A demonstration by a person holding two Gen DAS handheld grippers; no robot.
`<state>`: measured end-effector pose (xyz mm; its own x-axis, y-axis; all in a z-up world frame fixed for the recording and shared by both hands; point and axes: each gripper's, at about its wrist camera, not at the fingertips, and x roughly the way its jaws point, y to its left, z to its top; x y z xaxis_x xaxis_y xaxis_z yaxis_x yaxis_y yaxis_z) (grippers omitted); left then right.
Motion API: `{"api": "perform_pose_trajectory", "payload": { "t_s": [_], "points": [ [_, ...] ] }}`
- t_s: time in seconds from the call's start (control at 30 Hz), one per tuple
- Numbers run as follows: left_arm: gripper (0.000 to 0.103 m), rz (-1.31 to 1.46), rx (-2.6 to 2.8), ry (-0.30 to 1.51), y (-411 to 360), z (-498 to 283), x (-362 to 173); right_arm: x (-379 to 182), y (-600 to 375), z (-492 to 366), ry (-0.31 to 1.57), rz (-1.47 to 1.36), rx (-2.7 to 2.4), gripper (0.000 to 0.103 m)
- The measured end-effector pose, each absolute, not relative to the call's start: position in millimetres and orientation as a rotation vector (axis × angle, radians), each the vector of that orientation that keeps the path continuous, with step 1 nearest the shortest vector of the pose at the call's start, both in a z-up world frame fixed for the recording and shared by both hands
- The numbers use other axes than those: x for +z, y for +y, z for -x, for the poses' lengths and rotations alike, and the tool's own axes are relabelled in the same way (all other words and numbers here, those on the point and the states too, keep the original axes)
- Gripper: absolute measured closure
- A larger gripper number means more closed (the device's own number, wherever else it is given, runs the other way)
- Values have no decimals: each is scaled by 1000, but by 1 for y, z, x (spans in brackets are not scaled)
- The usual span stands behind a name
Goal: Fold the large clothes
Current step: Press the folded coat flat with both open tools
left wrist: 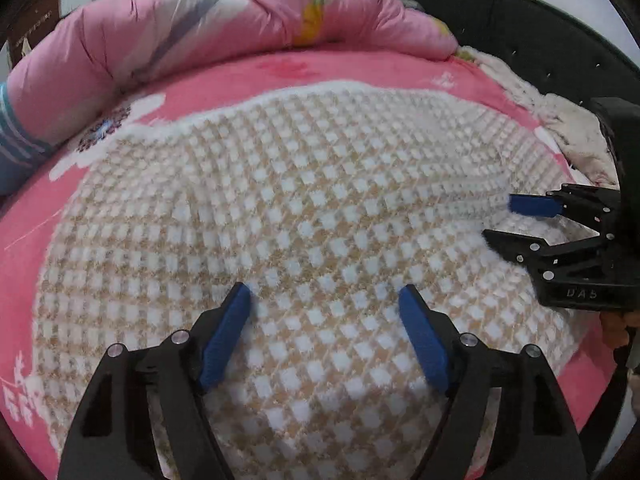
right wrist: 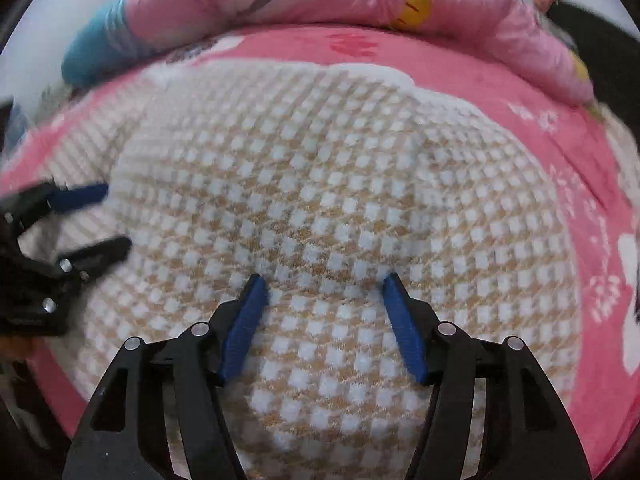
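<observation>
A large fuzzy garment (left wrist: 304,208) in a beige and white check lies spread on the pink bed sheet (left wrist: 24,248). In the left wrist view my left gripper (left wrist: 325,290) hovers open just above the check cloth, with nothing between its blue pads. My right gripper (left wrist: 498,219) comes in from the right edge, open, at a raised fold of the garment. The right wrist view shows the same garment (right wrist: 320,200) under my open right gripper (right wrist: 324,279). There my left gripper (right wrist: 117,216) stands open at the left, beside a paler turned-over part of the cloth.
A rolled pink quilt (left wrist: 208,28) lies along the far side of the bed, with a blue striped cloth (left wrist: 16,140) at its left end. A dark headboard (left wrist: 520,32) and a white fluffy fabric (left wrist: 560,120) bound the right side.
</observation>
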<state>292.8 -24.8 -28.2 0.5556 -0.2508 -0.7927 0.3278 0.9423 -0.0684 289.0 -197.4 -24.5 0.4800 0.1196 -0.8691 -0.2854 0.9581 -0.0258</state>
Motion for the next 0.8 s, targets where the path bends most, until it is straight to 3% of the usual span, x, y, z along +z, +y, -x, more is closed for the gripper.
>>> {"api": "perform_pose_trajectory", "payload": {
  "t_s": [0.17, 0.33, 0.53, 0.6, 0.67, 0.8],
  "points": [
    [28, -25, -389, 819, -10, -244, 12, 16, -191, -244, 960, 156, 315, 50],
    [27, -55, -314, 885, -19, -234, -38, -38, -168, -230, 966, 238, 301, 50],
    [28, 58, -324, 789, 7, -204, -3, 4, -183, -211, 935, 176, 331, 50],
    [28, 41, -267, 784, 20, -200, -9, -14, -177, -207, 962, 208, 331, 50],
    [28, 72, -220, 895, 32, -215, -41, -42, -175, -214, 980, 215, 321, 48],
    [29, 103, -240, 835, 38, -190, -27, -24, -199, -214, 1007, 75, 336, 48]
  ]
}}
